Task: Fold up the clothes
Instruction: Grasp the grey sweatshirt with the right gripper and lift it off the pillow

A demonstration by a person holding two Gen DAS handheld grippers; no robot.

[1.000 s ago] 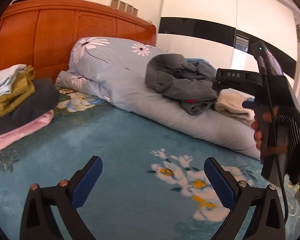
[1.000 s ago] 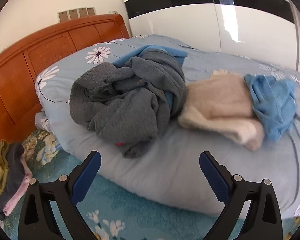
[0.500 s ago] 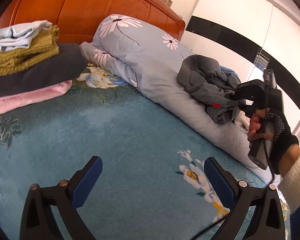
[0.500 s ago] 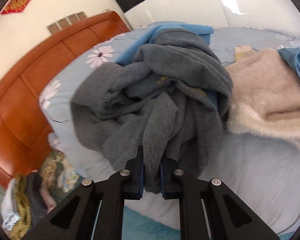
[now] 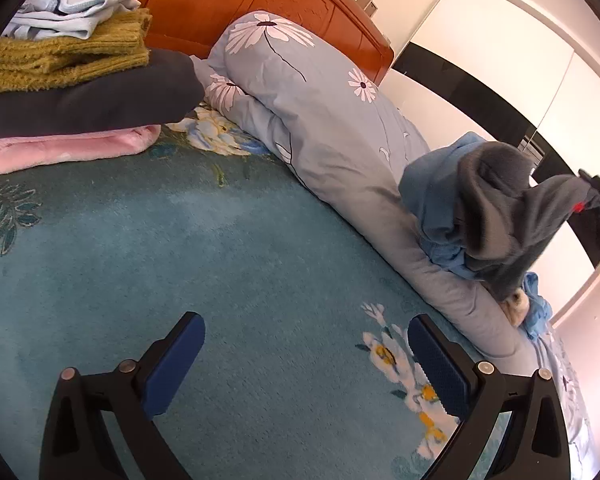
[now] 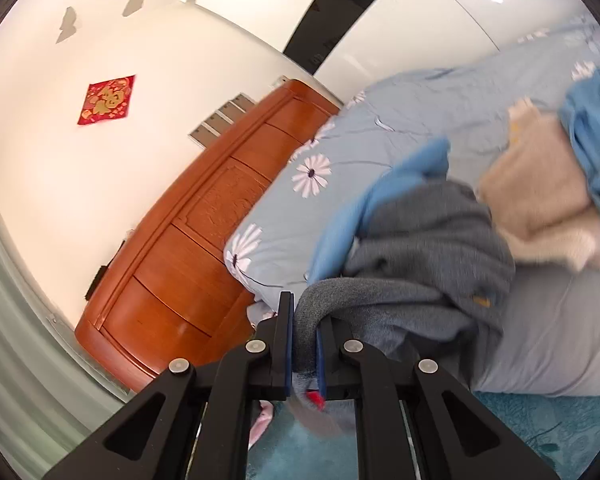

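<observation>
My right tool (image 6: 303, 346) is clenched on a fold of the grey garment (image 6: 428, 264), which hangs off the quilt (image 5: 340, 136) toward the bed's far edge. My left tool (image 5: 304, 364) is released. I should lift slowly so the blue garment (image 5: 432, 188) does not follow.

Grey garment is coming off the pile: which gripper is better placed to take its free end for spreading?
Left. The left gripper is open and empty over the teal bedspread; the right gripper is shut on the grey garment.
</observation>
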